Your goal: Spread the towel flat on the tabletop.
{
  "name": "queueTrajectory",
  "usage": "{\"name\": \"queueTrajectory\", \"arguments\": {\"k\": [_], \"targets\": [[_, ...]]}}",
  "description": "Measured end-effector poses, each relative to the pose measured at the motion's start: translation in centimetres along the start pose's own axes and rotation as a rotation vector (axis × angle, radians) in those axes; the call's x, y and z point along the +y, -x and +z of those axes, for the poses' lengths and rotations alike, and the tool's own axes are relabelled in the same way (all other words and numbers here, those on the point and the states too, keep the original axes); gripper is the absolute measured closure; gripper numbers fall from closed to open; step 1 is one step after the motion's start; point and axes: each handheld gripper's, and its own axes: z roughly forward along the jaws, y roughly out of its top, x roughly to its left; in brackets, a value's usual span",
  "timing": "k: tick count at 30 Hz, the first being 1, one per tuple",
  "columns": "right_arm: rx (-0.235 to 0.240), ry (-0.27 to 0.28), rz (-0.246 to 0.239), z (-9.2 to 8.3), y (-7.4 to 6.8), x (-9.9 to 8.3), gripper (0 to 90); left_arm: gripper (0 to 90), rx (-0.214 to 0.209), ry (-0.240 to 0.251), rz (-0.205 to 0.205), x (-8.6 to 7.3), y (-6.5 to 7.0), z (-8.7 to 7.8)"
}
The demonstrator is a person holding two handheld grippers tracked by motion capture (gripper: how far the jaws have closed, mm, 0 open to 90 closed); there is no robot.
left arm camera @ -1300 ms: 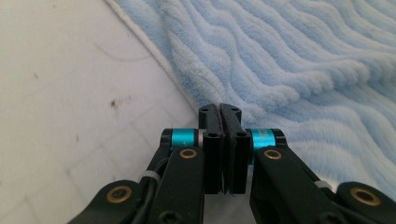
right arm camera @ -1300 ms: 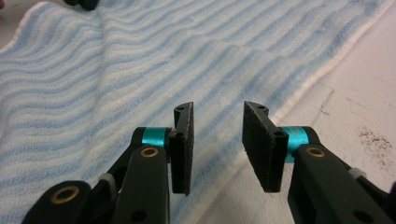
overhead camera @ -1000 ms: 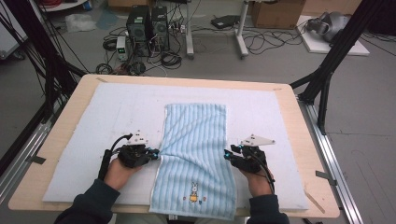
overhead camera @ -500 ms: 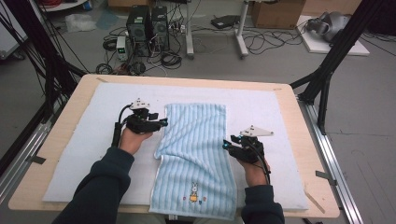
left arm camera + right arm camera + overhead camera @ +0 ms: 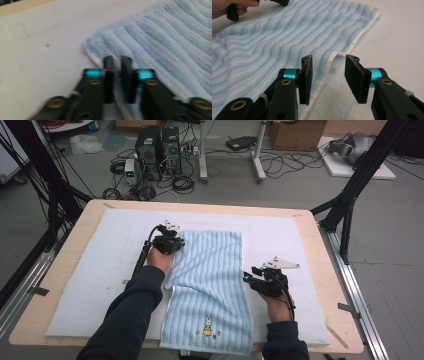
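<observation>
The left gripper (image 5: 117, 62) is clamped on the towel's (image 5: 210, 285) far-left corner. The right gripper (image 5: 328, 75) is held open astride the towel's right hem, midway along its length, which runs away from the person.

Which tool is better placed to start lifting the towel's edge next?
Left, probably: the left tool is shut on the towel beside its far corner, while the right tool stands open astride the side hem.

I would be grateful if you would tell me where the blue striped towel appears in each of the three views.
High view: the blue striped towel lies mid-table on the white mat, between both hands.
Left gripper view: it covers the upper right, its corner just ahead of the jaws.
Right gripper view: it spreads across the left and top.
Shared landmark: the towel's white hem.
</observation>
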Motion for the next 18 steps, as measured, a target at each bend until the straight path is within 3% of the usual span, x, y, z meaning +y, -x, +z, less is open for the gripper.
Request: {"name": "queueTrajectory", "arguments": {"k": [2, 3, 6, 7, 8, 9, 10, 11, 14, 18], "targets": [[-0.004, -0.002, 0.004, 0.0, 0.2, -0.2, 57.6, 87.1, 0.053, -0.005, -0.003, 0.2, -0.6, 0.1], [-0.006, -0.004, 0.015, 0.0, 0.3, -0.3, 57.7, 87.3, 0.073, -0.001, -0.026, 0.1, -1.1, 0.2], [-0.009, -0.007, 0.025, 0.2, 0.4, -0.4, 57.7, 86.6, 0.094, 0.011, -0.076, 0.0, -2.7, 0.4], [-0.009, -0.011, 0.027, 0.4, 0.4, -0.3, 57.7, 82.5, 0.088, 0.03, -0.12, -0.1, -3.2, 0.3], [-0.004, -0.016, 0.03, 0.7, 0.4, -0.3, 57.7, 68.8, 0.088, 0.031, -0.153, -0.2, -3.4, 0.3], [-0.007, -0.018, 0.026, 1.0, 0.4, -0.2, 57.7, 55.8, 0.069, 0.035, -0.203, -0.2, -3.7, 0.0], [-0.006, -0.024, 0.031, 1.4, 0.5, -0.1, 57.7, 53.0, 0.046, 0.033, -0.201, -0.3, -3.8, -0.3], [-0.005, -0.032, 0.031, 1.9, 0.5, 0.2, 57.7, 52.0, 0.034, 0.039, -0.194, -0.3, -3.8, -0.5], [-0.013, -0.045, 0.018, 3.6, 0.9, 1.4, 58.7, 48.0, -0.04, 0.077, -0.224, -0.4, -3.9, -1.7], [-0.04, -0.089, 0.001, 7.0, 1.8, 3.9, 58.6, 46.7, -0.097, 0.119, -0.226, -0.5, -3.3, -3.2]]}}
